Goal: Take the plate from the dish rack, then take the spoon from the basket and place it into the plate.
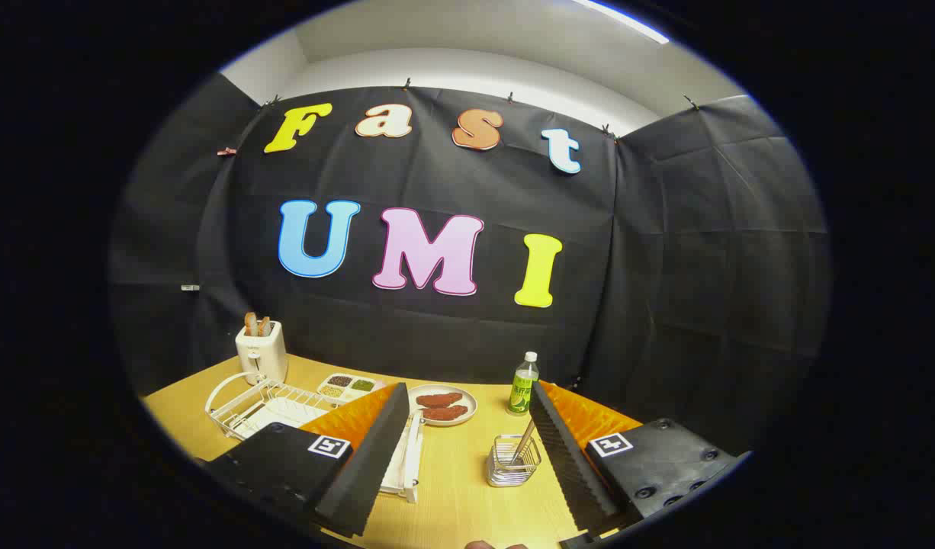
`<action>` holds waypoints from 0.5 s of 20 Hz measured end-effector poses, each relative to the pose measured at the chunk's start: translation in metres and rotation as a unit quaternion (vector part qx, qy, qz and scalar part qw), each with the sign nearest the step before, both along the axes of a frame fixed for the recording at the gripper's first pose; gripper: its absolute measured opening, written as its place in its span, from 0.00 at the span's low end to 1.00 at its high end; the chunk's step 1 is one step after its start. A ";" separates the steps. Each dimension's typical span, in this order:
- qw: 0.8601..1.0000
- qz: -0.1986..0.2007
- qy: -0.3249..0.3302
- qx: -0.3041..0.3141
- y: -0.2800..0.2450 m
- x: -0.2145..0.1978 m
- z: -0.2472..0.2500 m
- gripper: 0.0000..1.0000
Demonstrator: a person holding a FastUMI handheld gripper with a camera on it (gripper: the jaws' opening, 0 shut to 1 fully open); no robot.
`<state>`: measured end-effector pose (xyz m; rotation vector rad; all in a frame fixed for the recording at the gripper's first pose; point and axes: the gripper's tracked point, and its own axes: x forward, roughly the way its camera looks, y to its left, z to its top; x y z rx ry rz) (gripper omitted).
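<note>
My gripper (468, 387) is open and held above the wooden table (452, 496), nothing between its fingers. A white wire dish rack (242, 400) stands on the left, its middle hidden behind my left finger (376, 450). A flat white shape in the rack (278, 416) looks like the plate, though I cannot tell for sure. A small metal wire basket (512, 467) stands just inside my right finger (563, 450). The spoon's handle (525, 441) sticks up out of it, leaning toward that finger.
A round plate with red-brown food (442, 406) lies beyond the fingertips. A green bottle (524, 383) stands behind the basket. A white toaster with bread (260, 349) and a small divided tray of seasonings (347, 386) sit at the back left.
</note>
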<state>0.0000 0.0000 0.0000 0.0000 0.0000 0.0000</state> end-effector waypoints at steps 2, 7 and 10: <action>1.000 -0.002 -0.001 0.002 0.001 -0.003 0.002 0.97; 1.000 -0.005 0.009 0.019 0.003 -0.007 0.001 0.97; 0.999 -0.006 0.019 0.025 0.003 -0.010 -0.002 0.97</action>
